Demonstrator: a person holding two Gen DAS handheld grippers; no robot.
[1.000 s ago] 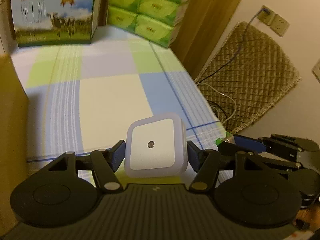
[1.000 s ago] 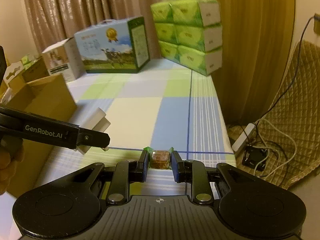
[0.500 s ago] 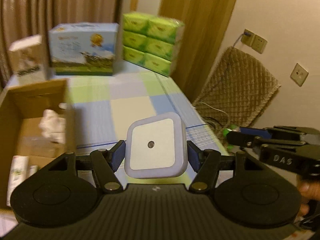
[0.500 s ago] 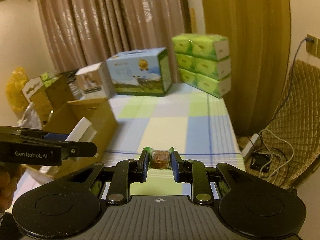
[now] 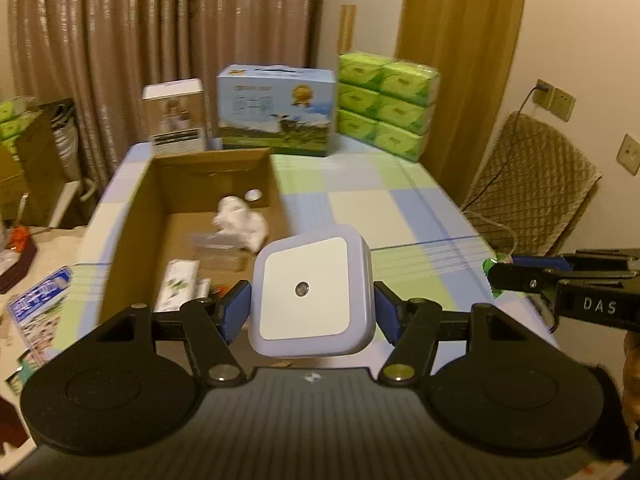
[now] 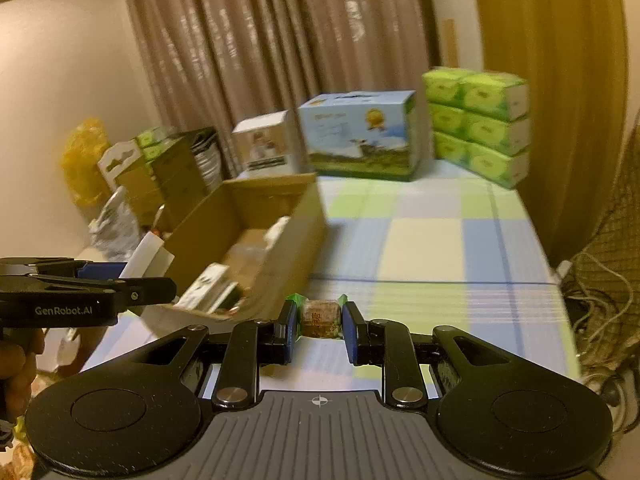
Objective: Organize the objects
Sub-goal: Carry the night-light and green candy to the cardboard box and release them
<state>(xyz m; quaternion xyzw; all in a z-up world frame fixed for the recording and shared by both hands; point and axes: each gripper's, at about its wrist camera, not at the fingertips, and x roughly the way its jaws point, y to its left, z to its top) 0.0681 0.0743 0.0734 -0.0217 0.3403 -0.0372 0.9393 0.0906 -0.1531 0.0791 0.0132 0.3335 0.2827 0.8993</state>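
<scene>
Two loaded tools: night light (image 5: 310,290), candy (image 6: 319,318).

A pale lavender square plastic night light (image 5: 311,291) has a white face; the checked tablecloth (image 5: 372,200) shows green, blue and cream; stacked tissue packs (image 5: 386,110) are bright green.

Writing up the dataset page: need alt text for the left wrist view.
The left tool grips a square white night light above an open cardboard box of small items on a checked tablecloth. The right tool enters from the right edge.
</scene>
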